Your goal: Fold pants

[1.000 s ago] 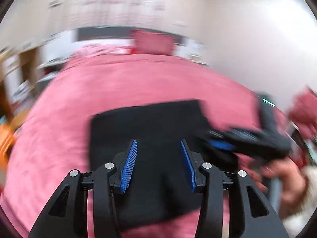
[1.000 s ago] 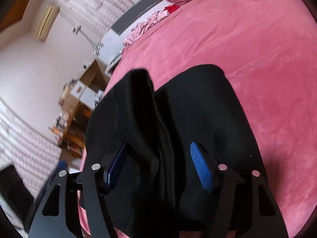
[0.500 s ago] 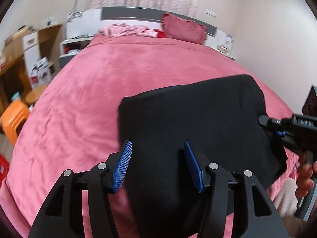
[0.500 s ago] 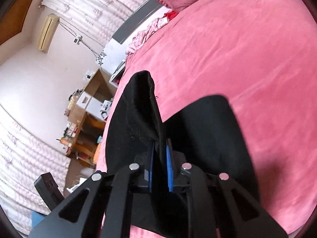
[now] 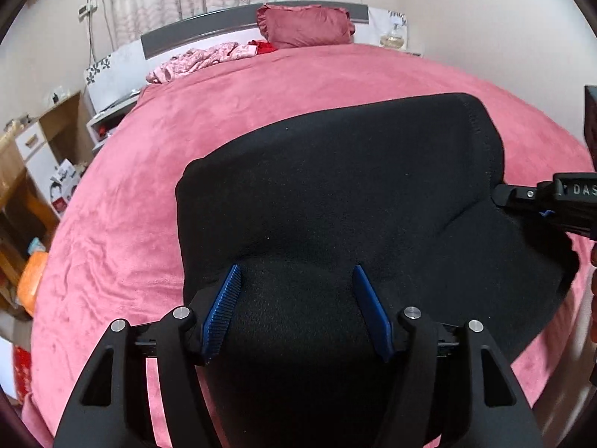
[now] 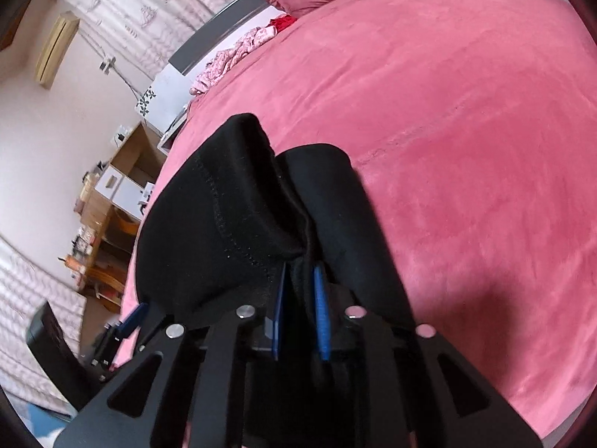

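Black pants (image 5: 335, 194) lie folded on the pink bed (image 5: 123, 231). My left gripper (image 5: 298, 298) hovers low over their near edge. Its jaws are opening, and the cloth bulges between the blue pads (image 5: 224, 310) without being pinched. In the left wrist view my right gripper (image 5: 537, 201) reaches in from the right edge onto the pants' side. In the right wrist view the right gripper (image 6: 300, 291) has a raised fold of the pants (image 6: 238, 201) between its pads (image 6: 321, 306). Those jaws are easing open, but the cloth still fills the narrow gap.
A dark pink pillow (image 5: 306, 28) and crumpled pink clothes (image 5: 201, 59) lie at the head of the bed by the grey headboard (image 5: 209, 24). Wooden shelves (image 5: 22, 171) and an orange stool (image 5: 31, 280) stand left of the bed. A person's fingers (image 5: 593, 261) show at the right edge.
My left gripper has dropped closer to the pants and its jaws have widened. My right gripper closed on a fold of the pants, lifted it, and its pads have parted slightly since.
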Demonstrator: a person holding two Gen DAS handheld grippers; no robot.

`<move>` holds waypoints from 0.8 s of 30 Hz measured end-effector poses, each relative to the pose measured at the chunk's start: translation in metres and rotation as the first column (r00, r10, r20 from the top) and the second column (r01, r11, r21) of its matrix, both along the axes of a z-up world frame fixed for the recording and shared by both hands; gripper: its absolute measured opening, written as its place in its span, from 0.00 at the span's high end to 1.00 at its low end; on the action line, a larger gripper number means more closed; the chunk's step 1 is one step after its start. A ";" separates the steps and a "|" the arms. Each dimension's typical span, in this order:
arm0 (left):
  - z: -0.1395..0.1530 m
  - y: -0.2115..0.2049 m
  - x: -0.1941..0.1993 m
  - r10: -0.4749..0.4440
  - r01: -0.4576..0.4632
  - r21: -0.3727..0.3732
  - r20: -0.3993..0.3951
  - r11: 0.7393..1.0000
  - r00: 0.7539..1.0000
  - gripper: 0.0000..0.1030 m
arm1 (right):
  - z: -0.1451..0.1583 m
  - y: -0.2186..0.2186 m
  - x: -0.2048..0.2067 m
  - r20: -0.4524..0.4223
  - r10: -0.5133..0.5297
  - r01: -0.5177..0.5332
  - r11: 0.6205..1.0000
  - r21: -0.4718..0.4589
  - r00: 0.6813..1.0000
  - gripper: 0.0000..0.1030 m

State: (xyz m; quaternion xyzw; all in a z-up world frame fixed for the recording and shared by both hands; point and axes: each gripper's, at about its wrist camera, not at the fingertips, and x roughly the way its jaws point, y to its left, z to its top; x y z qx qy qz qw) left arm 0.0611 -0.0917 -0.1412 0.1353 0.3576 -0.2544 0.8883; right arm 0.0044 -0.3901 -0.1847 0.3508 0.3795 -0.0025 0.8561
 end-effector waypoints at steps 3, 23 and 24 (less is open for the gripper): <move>0.011 0.016 -0.001 -0.014 0.011 -0.055 -0.056 0.998 0.998 0.31 | 0.010 -0.006 -0.004 -0.010 -0.009 0.009 1.000 0.024 1.000 0.60; 0.027 -0.025 0.082 0.086 -0.082 0.030 -0.150 0.996 0.985 0.23 | 0.047 0.075 0.073 0.015 0.250 -0.222 0.886 -0.407 0.968 0.68; 0.024 -0.027 0.086 0.094 -0.090 0.032 -0.148 0.995 0.985 0.20 | 0.040 0.071 0.080 -0.005 0.240 -0.220 0.883 -0.414 0.971 0.71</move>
